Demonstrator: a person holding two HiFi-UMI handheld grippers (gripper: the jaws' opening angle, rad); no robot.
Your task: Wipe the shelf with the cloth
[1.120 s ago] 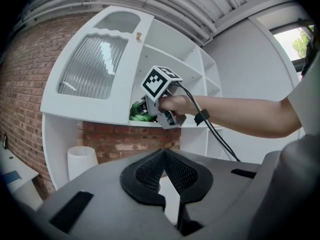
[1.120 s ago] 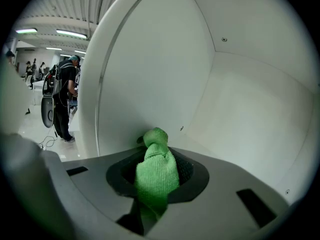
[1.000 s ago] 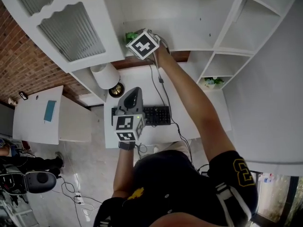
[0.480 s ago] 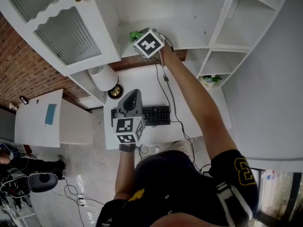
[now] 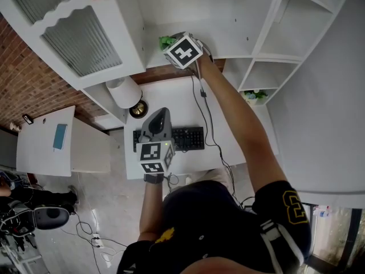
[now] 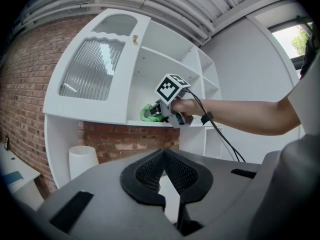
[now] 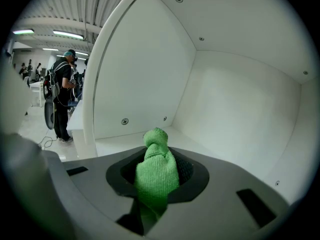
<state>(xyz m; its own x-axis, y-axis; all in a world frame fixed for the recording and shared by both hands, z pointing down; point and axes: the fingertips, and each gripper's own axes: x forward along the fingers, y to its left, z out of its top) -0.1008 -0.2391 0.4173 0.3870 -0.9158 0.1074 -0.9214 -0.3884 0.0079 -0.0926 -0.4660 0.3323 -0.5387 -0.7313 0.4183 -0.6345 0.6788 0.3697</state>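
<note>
Your right gripper (image 7: 158, 181) has its jaws pressed together on the cloth (image 7: 156, 166). The green fabric is pinched between the pads. A bunched knob of it sticks out just past the tips, and a fold hangs back below them. These jaws are inside the shelf (image 7: 112, 145), an open white compartment. Its floor lies under and ahead of the tips, its back wall stands further ahead, and a side wall with screw heads rises to the left of the jaws. You cannot tell whether the cloth touches the floor. Past that side wall, far left of the jaws, a person (image 7: 62, 96) stands in the room.

Your left gripper (image 6: 164, 171) has its jaws closed on each other, tips meeting, with nothing between them. It is well apart from the shelf, above the desk (image 5: 171, 96), with the keyboard (image 5: 191, 138) just beside it in the head view. Above and ahead of its jaws you see your right hand (image 6: 184, 105) with its gripper, and the cloth at the shelf's front edge. Down and to the left of the jaws stands a white lamp (image 6: 82, 159) against a brick wall (image 6: 30, 99). Up and to the left hangs a door (image 6: 97, 69) with ribbed glass.
</note>
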